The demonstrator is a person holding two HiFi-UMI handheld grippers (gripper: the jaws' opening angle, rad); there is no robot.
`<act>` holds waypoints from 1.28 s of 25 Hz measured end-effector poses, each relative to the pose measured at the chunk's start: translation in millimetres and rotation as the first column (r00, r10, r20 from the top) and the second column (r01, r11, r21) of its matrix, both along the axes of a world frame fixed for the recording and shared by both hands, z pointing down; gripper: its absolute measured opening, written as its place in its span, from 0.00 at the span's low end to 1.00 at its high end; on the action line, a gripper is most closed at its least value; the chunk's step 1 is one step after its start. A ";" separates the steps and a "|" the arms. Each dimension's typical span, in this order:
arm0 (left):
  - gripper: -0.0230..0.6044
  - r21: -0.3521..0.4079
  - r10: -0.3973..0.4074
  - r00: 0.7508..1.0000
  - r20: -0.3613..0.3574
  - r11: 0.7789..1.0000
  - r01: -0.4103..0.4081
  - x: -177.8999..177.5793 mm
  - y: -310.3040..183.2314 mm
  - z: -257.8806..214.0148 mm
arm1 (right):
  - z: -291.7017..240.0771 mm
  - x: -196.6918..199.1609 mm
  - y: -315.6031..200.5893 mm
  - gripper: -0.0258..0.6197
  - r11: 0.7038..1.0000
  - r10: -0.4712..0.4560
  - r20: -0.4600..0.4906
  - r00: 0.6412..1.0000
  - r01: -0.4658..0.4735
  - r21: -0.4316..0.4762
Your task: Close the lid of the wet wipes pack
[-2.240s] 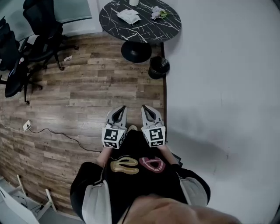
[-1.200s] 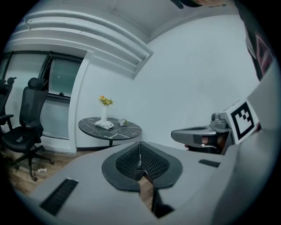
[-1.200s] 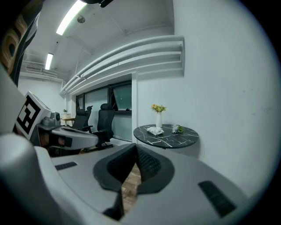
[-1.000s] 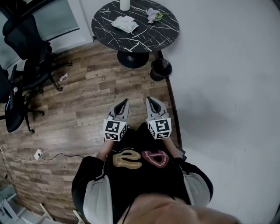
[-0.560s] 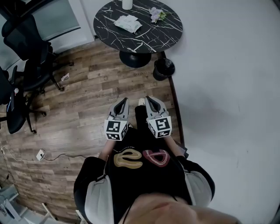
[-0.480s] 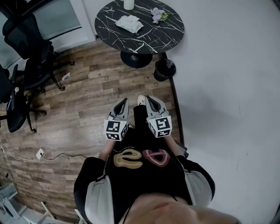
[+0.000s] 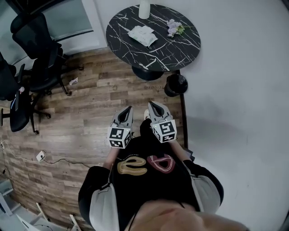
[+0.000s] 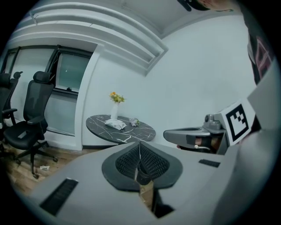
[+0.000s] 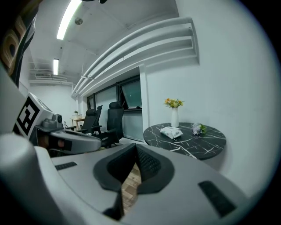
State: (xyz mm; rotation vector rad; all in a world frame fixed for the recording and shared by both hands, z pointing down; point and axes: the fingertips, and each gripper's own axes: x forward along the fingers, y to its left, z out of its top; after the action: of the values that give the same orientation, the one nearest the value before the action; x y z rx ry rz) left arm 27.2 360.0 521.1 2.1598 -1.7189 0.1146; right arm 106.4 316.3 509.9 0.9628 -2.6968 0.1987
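The white wet wipes pack (image 7: 142, 35) lies on a round black marble table (image 7: 180, 49) far ahead; it also shows small in the left gripper view as the wipes pack (image 8: 116, 125) and in the right gripper view as the wipes pack (image 9: 171, 131). Whether its lid is up cannot be told at this distance. My left gripper (image 7: 128, 109) and right gripper (image 7: 151, 104) are held side by side at waist height, well short of the table, both shut and empty. The left gripper (image 8: 140, 146) has its pads touching, and so does the right gripper (image 9: 135, 149).
On the table stand a white vase (image 7: 144, 8) and a small flower bunch (image 7: 174, 28). A black bin (image 7: 176, 84) sits beside the table foot by the white wall. Black office chairs (image 7: 31, 58) fill the left. A cable with a plug (image 7: 40, 156) lies on the wooden floor.
The person has stepped toward the table, so the table and wipes pack sit lower and nearer in the head view. Both grippers stay shut and side by side.
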 end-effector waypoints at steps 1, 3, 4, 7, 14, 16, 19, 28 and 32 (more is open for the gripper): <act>0.07 0.002 -0.005 1.000 0.003 1.000 0.005 -0.2 -11.0 -0.5 | -1.0 -1.3 -11.3 0.06 1.000 -0.006 0.003 1.000 0.006 0.003; 0.07 0.015 -0.013 1.000 0.017 1.000 0.013 0.2 -33.1 -3.5 | -2.3 -1.0 -34.1 0.06 1.000 -0.004 0.015 1.000 0.004 0.004; 0.07 0.025 -0.015 1.000 0.024 1.000 0.015 1.0 -42.7 -5.9 | -1.6 0.3 -43.8 0.06 1.000 -0.002 0.018 1.000 0.002 -0.001; 0.07 0.043 -0.019 0.999 0.038 0.999 0.018 4.6 -72.3 -12.0 | 2.2 5.0 -72.4 0.06 1.000 -0.007 0.015 1.000 0.007 -0.016; 0.07 0.030 -0.049 0.997 0.061 0.998 0.048 15.8 -134.3 -10.4 | 0.0 15.6 -135.7 0.06 0.999 -0.044 0.009 0.999 0.044 0.005; 0.07 0.020 -0.050 0.997 0.060 0.999 0.049 22.2 -147.7 -7.0 | 2.3 20.2 -149.6 0.06 0.999 -0.047 0.012 0.999 0.047 -0.007; 0.07 0.021 -0.054 0.997 0.057 0.998 0.053 29.6 -167.6 -8.2 | 4.4 25.9 -167.7 0.06 0.998 -0.058 0.001 0.998 0.058 -0.010; 0.07 0.032 -0.090 0.994 0.057 0.996 0.088 39.6 -216.3 -9.9 | 9.2 35.7 -206.9 0.06 0.994 -0.106 -0.051 0.993 0.106 0.008; 0.07 0.024 -0.095 0.993 0.065 0.995 0.094 39.7 -225.9 -8.8 | 11.6 37.9 -219.6 0.06 0.995 -0.101 -0.043 0.994 0.101 -0.002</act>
State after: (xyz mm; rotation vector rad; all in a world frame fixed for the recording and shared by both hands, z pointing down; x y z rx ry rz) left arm 66.9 134.2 512.3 2.1066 -1.8636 0.1449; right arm 144.3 96.7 521.5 0.8185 -2.6974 0.1555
